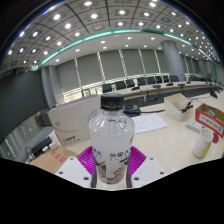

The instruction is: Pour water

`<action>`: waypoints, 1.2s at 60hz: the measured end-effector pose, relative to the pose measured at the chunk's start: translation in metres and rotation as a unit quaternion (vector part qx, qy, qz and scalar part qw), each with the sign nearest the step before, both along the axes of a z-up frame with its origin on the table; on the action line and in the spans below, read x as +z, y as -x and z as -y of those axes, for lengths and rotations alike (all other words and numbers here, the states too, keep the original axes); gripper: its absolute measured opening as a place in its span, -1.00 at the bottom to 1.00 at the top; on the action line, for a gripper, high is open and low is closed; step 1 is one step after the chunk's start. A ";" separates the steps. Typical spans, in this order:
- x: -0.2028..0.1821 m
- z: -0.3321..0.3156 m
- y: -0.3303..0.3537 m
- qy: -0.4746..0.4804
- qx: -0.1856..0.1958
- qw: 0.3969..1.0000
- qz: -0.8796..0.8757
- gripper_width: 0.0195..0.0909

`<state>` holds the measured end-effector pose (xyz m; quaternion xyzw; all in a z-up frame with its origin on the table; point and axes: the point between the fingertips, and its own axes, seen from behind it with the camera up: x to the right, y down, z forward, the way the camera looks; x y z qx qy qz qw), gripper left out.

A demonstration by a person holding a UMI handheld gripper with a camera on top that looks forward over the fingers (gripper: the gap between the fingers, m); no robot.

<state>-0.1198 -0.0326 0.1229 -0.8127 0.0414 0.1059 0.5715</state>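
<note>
A clear plastic water bottle with a black cap and a pale label stands upright between my fingers, held above the table. My gripper is shut on the bottle, a purple pad pressing on each side of its lower body. A white cup stands on the table beyond the fingers to the right. The bottle's base is hidden behind the gripper's body.
A long pale table stretches ahead. A white box sits behind the bottle to the left, papers lie behind it, and an open cardboard box and a red and white carton stand to the right. Chairs line the far side.
</note>
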 end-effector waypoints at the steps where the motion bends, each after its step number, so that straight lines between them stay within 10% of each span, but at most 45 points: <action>1: 0.007 0.000 -0.004 -0.001 -0.002 1.000 -0.022 -0.43; 17: 0.075 -0.010 -0.104 0.003 -0.047 0.920 -0.390 -0.44; 50: 0.043 -0.014 -0.219 0.048 -0.087 0.606 -0.789 -0.45; 61: 0.043 -0.009 -0.215 0.066 -0.078 0.630 -0.770 -0.45; 72: 0.069 0.001 -0.248 0.036 -0.052 0.816 -0.574 -0.44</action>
